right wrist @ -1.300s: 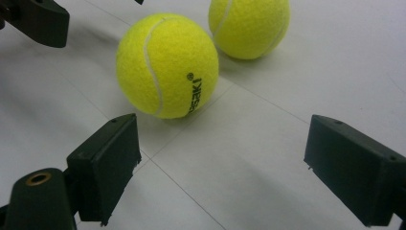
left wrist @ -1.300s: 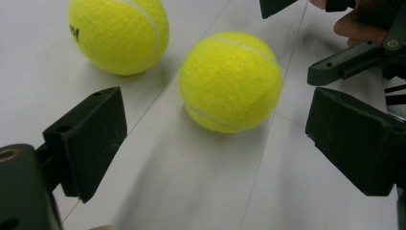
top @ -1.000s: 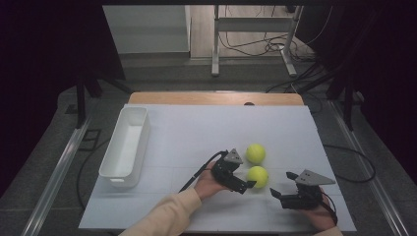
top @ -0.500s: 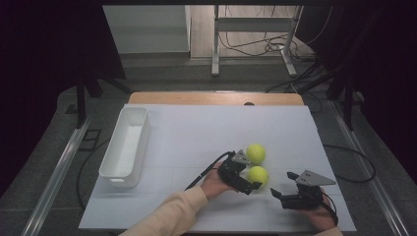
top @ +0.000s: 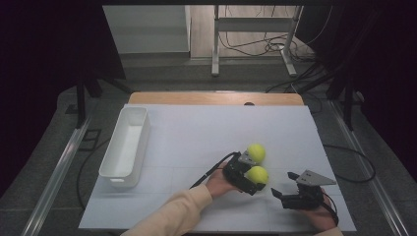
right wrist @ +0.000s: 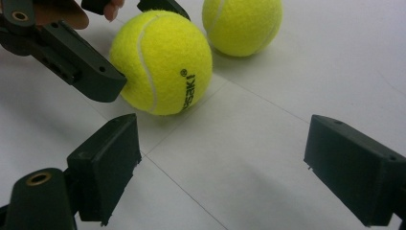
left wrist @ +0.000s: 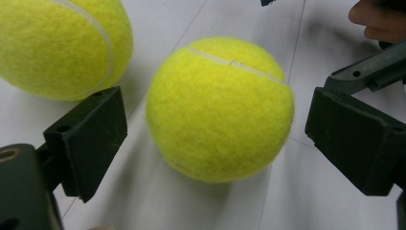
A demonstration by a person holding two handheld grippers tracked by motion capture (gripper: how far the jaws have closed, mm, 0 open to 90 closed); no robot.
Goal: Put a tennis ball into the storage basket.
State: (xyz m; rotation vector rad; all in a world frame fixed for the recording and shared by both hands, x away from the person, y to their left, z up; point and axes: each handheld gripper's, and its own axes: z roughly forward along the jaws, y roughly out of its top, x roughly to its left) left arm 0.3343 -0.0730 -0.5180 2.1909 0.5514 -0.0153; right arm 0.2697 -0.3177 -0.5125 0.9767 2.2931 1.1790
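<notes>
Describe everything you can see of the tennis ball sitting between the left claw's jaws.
The nearer tennis ball is bright yellow-green, fuzzy felt with a curved white seam and dark printed lettering on one side. It rests on the white table, close to a second tennis ball without clearly touching it. The left claw straddles it with open jaws, gaps showing on both sides.

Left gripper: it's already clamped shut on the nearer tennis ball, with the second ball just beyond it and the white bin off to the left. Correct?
Not quite. The left gripper is open: the left gripper view shows clear gaps between both jaws and the nearer tennis ball, which sits on the table between them. The second ball and white bin are as you say.
</notes>
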